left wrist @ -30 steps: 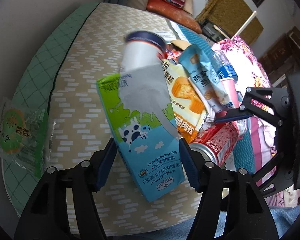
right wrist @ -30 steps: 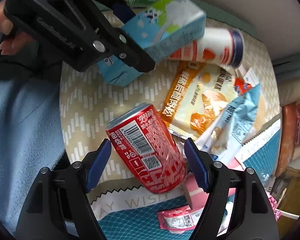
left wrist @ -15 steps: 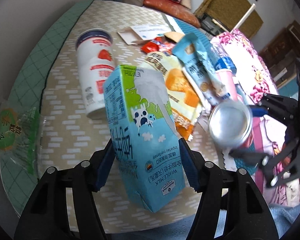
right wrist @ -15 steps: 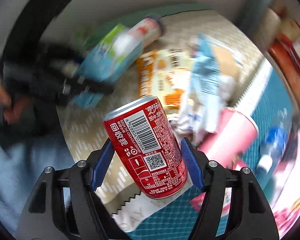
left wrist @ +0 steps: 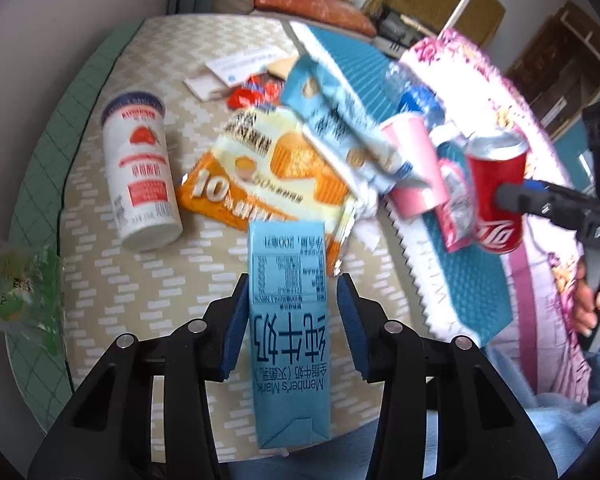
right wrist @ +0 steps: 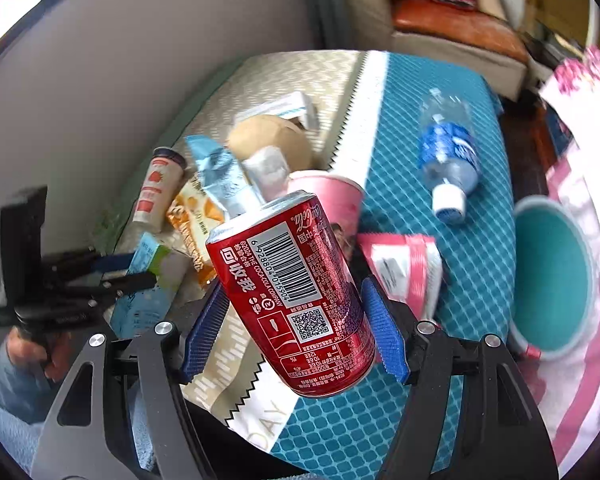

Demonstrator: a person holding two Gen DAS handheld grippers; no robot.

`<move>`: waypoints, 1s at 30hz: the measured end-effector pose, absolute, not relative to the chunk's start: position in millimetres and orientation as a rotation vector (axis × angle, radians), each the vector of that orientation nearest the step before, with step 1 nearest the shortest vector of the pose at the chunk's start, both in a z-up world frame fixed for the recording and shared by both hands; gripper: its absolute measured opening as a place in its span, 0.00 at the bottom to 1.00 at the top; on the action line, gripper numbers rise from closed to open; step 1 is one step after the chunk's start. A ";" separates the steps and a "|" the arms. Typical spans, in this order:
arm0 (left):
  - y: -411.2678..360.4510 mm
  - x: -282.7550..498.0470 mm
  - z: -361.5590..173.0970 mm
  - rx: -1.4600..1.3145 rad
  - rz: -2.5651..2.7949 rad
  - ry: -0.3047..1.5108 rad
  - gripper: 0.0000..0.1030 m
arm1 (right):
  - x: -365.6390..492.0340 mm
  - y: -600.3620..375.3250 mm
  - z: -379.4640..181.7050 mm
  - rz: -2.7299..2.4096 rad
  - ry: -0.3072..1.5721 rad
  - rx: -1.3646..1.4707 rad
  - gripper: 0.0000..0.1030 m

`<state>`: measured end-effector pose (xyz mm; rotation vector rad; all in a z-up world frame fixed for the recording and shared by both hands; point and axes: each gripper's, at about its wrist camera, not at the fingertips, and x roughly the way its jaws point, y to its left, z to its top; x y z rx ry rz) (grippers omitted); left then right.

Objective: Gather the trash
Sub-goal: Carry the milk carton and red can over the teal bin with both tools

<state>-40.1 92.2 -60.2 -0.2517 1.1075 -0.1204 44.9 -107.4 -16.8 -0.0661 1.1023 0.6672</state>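
My left gripper [left wrist: 290,320] is shut on a blue milk carton [left wrist: 287,320] and holds it above the patterned cushion [left wrist: 148,280]. My right gripper [right wrist: 292,320] is shut on a red cola can [right wrist: 296,292], lifted above the teal cloth [right wrist: 440,400]; the can also shows in the left wrist view [left wrist: 496,192]. Trash lies on the surface: a white yogurt bottle [left wrist: 140,172], an orange snack bag [left wrist: 268,172], a blue wrapper [left wrist: 340,136], a pink cup [left wrist: 414,168] and a clear water bottle [right wrist: 448,160].
A teal bin [right wrist: 552,280] stands at the right on floral cloth [right wrist: 580,360]. A green wrapper [left wrist: 20,292] lies at the far left edge. A pink sachet [right wrist: 404,268] lies by the can. A grey wall runs along the left. A sofa [right wrist: 452,28] stands behind.
Both grippers have lifted and turned with their loads. The carton now points end-on from my left gripper. The can has swung right over the teal cloth, and the bin has come into view.
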 end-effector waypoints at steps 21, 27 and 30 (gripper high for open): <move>50.8 -29.9 12.1 -0.190 -0.209 1.009 0.36 | 64.7 -183.5 7.6 0.529 1.032 0.184 0.63; -17.7 30.4 28.7 -0.149 -0.331 0.990 0.36 | 90.5 -250.9 11.0 0.391 0.980 0.325 0.63; -60.4 64.2 19.3 -0.128 -0.386 1.026 0.36 | 102.9 -292.5 4.6 0.312 0.969 0.384 0.63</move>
